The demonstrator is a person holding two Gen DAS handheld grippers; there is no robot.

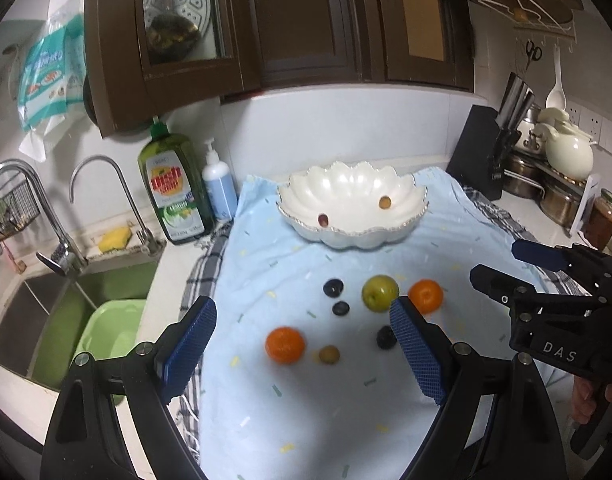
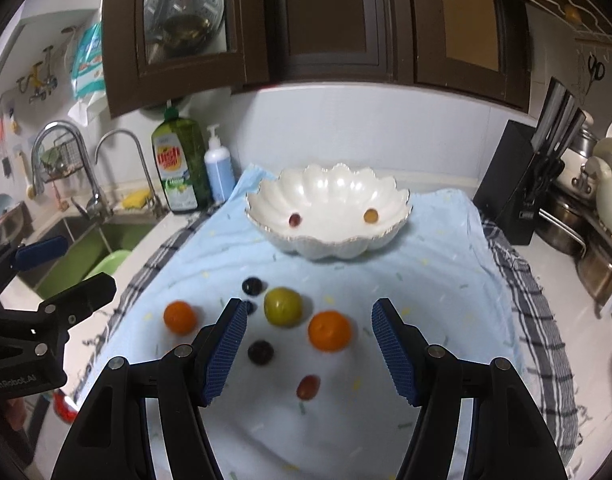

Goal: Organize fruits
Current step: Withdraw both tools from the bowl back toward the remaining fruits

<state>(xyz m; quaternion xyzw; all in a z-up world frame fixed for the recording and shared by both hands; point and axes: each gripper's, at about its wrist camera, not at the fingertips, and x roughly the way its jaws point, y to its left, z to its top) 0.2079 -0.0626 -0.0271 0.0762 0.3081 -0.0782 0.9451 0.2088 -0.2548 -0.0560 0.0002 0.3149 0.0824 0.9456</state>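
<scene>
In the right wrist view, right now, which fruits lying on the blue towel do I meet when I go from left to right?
Left orange → top dark grape → green fruit → right orange. The other small fruits overlap these in the order, so I leave them out.

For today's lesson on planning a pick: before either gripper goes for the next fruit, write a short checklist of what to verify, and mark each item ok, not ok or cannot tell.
1. Left gripper open and empty: ok.
2. Right gripper open and empty: ok.
3. White bowl upright on the blue cloth, with room left: ok; only two small fruits lie in it.
4. All fruit sorted into the bowl: not ok; two oranges, including the nearer orange, the green fruit and several small dark fruits lie on the cloth.
5. Nearer orange clear of its neighbours for a grasp: ok.
6. Fruit firmness or ripeness: cannot tell.
</scene>
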